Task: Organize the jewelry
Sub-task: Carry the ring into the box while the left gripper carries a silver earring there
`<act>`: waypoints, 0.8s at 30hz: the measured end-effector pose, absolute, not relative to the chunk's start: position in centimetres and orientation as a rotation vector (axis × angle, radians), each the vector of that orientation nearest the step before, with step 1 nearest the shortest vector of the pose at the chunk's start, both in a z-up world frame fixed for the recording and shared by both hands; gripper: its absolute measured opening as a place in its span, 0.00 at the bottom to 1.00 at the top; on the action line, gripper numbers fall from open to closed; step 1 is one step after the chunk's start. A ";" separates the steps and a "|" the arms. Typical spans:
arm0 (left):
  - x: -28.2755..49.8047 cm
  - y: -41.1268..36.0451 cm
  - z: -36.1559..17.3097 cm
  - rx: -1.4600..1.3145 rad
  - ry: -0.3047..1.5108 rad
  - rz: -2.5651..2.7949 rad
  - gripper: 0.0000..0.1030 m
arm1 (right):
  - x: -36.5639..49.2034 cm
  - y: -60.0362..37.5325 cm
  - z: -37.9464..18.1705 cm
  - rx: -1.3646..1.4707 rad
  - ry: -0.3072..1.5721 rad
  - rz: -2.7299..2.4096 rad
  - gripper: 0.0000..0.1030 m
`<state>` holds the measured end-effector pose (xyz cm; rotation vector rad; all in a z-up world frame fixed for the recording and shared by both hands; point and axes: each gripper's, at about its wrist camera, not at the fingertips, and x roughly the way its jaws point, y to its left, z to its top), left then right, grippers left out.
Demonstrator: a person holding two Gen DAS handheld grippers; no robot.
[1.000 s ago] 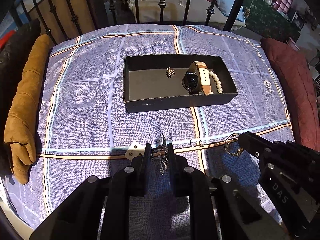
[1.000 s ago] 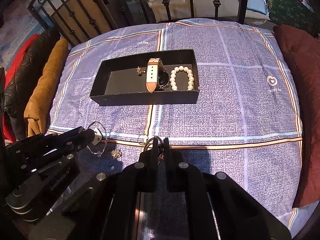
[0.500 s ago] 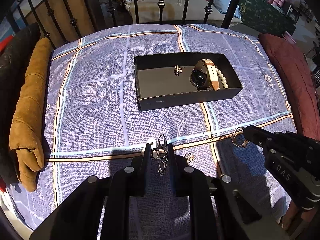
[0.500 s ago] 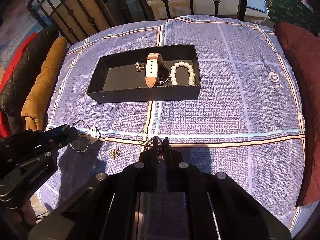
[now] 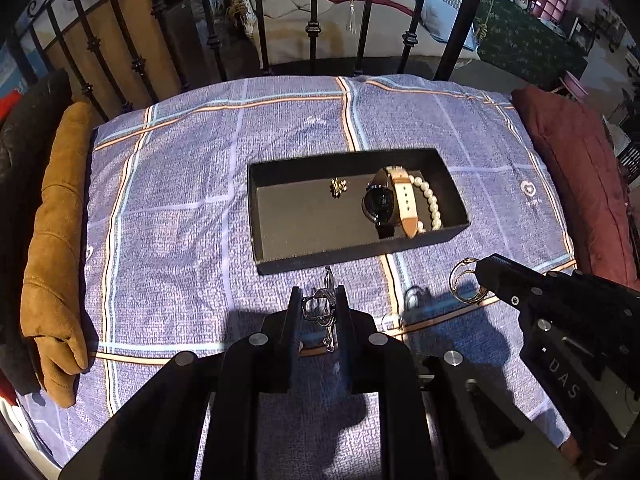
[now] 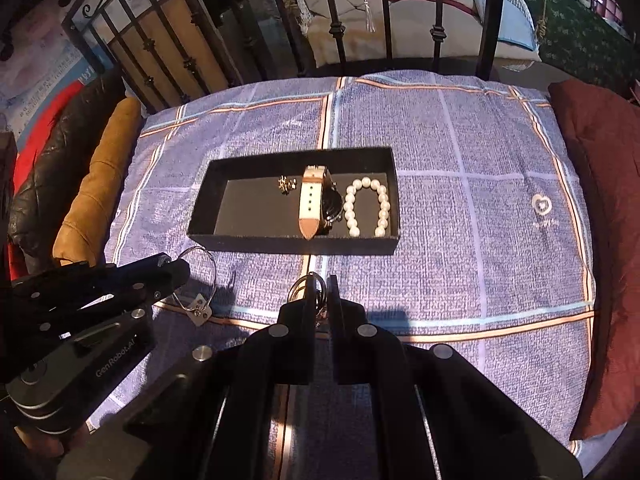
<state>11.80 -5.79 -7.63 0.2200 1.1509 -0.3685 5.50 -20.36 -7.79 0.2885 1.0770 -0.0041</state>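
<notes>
A black open tray point(image 5: 356, 251) point(image 6: 292, 245) lies on the blue plaid cloth. It holds a small gold brooch point(image 5: 338, 187) point(image 6: 287, 184), a watch with a beige strap point(image 5: 404, 204) point(image 6: 313, 204) and a pearl bracelet point(image 5: 430, 204) point(image 6: 368, 208). My left gripper point(image 5: 319, 305) is shut on a silver wire bangle with a tag point(image 6: 199, 286), held just in front of the tray's near wall. My right gripper point(image 6: 318, 296) is shut on a gold ring bangle point(image 5: 464, 286), held above the cloth right of the left gripper.
A small ring point(image 5: 414, 294) and a pearl piece point(image 5: 390, 322) lie on the cloth point(image 5: 168, 220) between the grippers. A tan cushion point(image 5: 56, 248) lies at the left edge, a dark red cushion point(image 5: 576, 172) at the right. A black iron railing point(image 5: 312, 28) stands behind.
Both grippers have moved forward toward the tray, each still holding its bangle. The tray now looks closer in both views.
</notes>
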 end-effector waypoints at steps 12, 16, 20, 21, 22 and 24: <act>15.5 -7.5 -5.6 0.200 1.079 -0.367 0.15 | 10.0 -21.7 -4.6 0.257 0.981 -0.027 0.06; 16.3 -7.7 -5.4 0.194 1.072 -0.366 0.15 | 10.8 -21.9 -4.6 0.250 0.975 -0.034 0.06; 16.9 -7.9 -5.6 0.198 1.073 -0.365 0.15 | 11.6 -22.0 -5.0 0.242 0.978 -0.039 0.06; 17.1 -7.9 -5.7 0.197 1.074 -0.363 0.15 | 11.8 -22.0 -5.2 0.239 0.980 -0.039 0.06; 17.3 -8.0 -5.8 0.195 1.077 -0.363 0.15 | 12.0 -22.0 -5.3 0.237 0.982 -0.041 0.06; 17.6 -8.0 -5.9 0.193 1.078 -0.363 0.15 | 12.3 -22.1 -5.5 0.236 0.983 -0.042 0.06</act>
